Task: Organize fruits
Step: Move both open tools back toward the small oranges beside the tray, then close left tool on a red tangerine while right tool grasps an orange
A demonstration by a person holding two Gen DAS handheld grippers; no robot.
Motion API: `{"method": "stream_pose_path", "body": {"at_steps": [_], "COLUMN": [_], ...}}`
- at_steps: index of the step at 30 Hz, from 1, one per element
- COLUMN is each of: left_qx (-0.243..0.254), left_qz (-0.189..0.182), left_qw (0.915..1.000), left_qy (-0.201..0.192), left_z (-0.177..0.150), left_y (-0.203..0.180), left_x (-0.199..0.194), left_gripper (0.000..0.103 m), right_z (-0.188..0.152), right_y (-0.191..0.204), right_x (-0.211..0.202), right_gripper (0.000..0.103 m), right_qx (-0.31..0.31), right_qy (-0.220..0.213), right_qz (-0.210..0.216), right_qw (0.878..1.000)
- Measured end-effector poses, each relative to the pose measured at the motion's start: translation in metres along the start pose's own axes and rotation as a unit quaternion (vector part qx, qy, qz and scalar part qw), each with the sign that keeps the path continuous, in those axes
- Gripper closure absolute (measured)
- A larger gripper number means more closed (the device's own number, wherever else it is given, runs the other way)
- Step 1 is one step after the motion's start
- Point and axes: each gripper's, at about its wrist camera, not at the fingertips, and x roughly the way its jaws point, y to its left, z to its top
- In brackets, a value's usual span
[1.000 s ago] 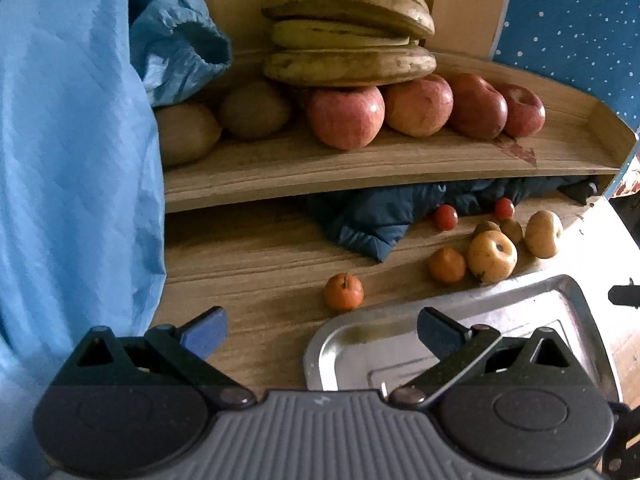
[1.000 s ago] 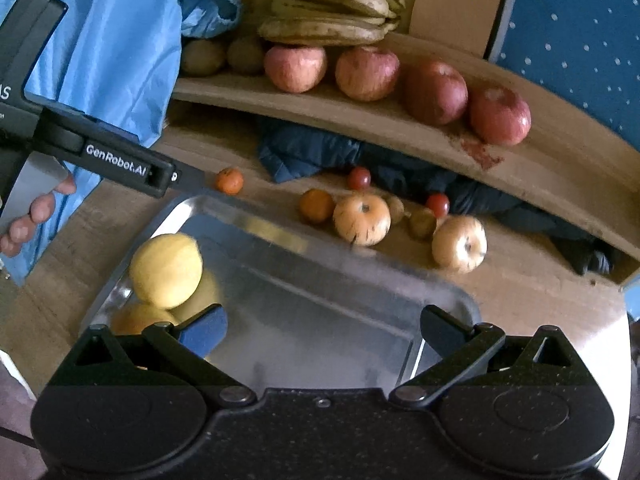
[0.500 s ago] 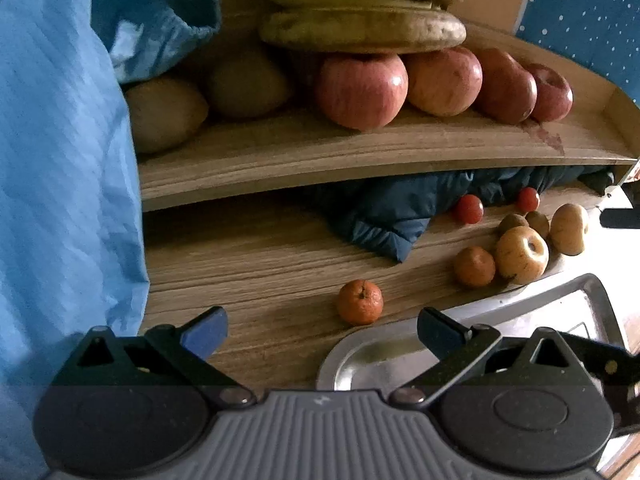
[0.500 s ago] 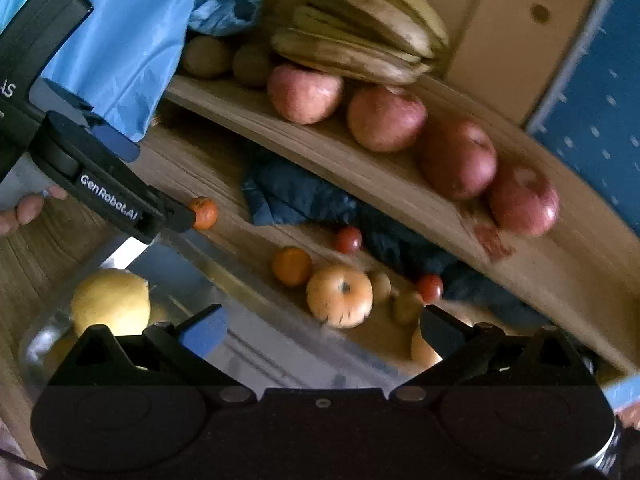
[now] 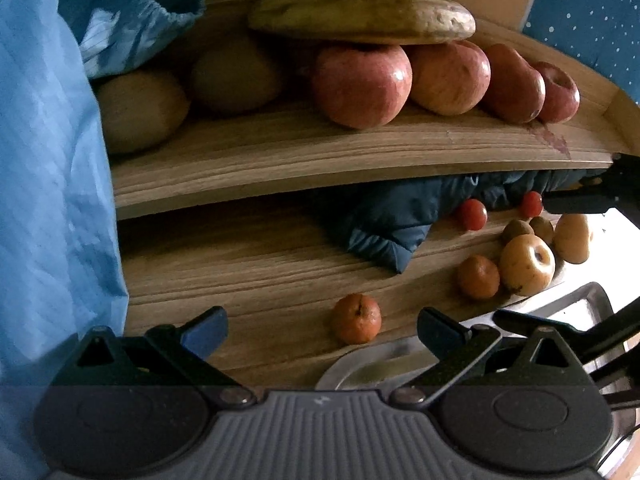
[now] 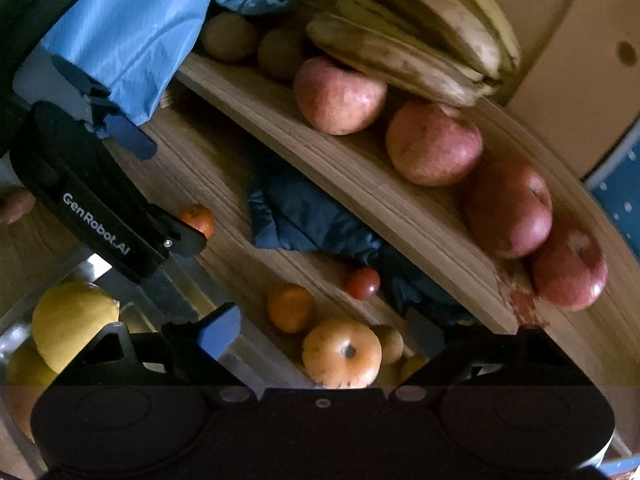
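Cloth [image 5: 48, 184], pale blue and creased, fills the left of the left wrist view. Right of it, brown kiwis [image 5: 140, 112] sit on the curved wooden shelf [image 5: 304, 160] beside smooth red apples [image 5: 362, 86], with spotted bananas [image 5: 360, 18] stacked on top, likely already sorted. Below, at lower centre, a small dimpled tangerine [image 5: 356, 319] lies on the grained wooden table [image 5: 240, 272], just ahead of the left gripper [image 5: 322, 326], whose fingers stand wide and empty, probably lining up on it. Further right, the shiny metal tray [image 5: 576, 304] shows its rim. In the right wrist view, a yellow lemon [image 6: 74, 320] rests in the tray at lower left; the right gripper [image 6: 322, 330] also spreads wide and empty around a yellowish apple [image 6: 342, 352] at bottom centre.
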Motion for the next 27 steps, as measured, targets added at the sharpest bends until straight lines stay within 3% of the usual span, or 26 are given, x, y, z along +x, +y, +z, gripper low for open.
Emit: {"method": "stream_pose_path", "body": {"at_steps": [12, 27], "left_qx": [-0.002, -0.011], "left_qz": [-0.007, -0.036], "left_qw": [0.9999, 0.9993], "left_qy": [-0.014, 0.002], "left_z": [-0.001, -0.002], "left_y": [-0.002, -0.001], "left_x": [0.000, 0.005], "left_gripper": [0.012, 0.041], "right_z": [0.006, 0.014], "right_y": [0.004, 0.011], "right_x": [0.018, 0.031], "right_gripper": [0.029, 0.058], "right_qx": [-0.018, -0.053], "right_qy": [0.013, 0.031], "right_qz": [0.017, 0.043], "right_qw": [1.000, 0.997]}}
